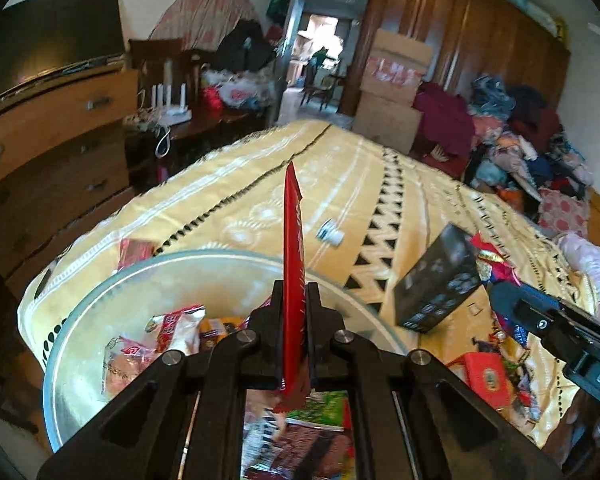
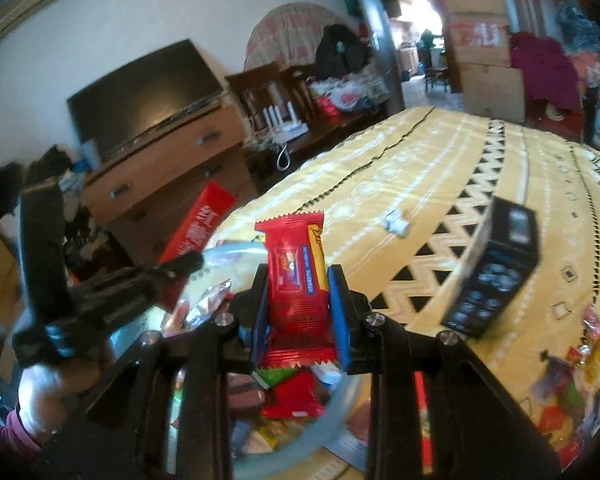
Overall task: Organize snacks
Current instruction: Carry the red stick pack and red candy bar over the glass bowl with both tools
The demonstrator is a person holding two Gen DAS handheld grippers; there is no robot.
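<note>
Red snack packet (image 1: 293,264) upright, edge-on, in left gripper (image 1: 296,300)

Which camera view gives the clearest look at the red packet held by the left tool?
The right wrist view: there the red packet shows its broad printed face, sticking out of the left tool. The left wrist view shows the same packet only edge-on, a thin red strip between the tool's fingers.
</note>
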